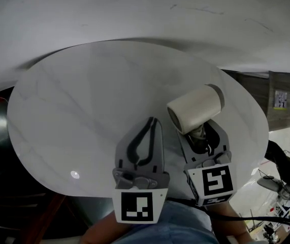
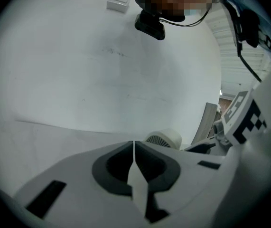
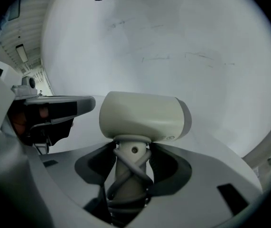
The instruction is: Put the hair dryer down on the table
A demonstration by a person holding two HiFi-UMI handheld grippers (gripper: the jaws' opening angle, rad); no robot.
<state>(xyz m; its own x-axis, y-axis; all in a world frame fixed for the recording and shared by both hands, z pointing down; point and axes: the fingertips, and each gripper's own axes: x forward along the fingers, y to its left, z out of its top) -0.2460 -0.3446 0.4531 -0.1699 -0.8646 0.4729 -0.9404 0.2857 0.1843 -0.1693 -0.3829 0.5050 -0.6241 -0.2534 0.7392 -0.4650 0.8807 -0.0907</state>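
A cream hair dryer [image 1: 195,108] stands with its barrel level and its handle down, a grey cord wound round the handle [image 3: 128,175]. My right gripper [image 1: 202,136] is shut on that handle and holds the dryer [image 3: 142,115] above the round white marble table [image 1: 84,105]. Beside it on the left, my left gripper [image 1: 147,136] is shut with nothing between its jaws; in its own view the jaws [image 2: 134,167] meet, and the dryer's rear grille [image 2: 161,139] shows just beyond them.
The table's front edge [image 1: 58,189] curves just ahead of the grippers. A white wall [image 2: 102,70] rises behind the table. A grey panel [image 1: 282,98] stands to the right of the table, with cluttered floor [image 1: 282,207] below it.
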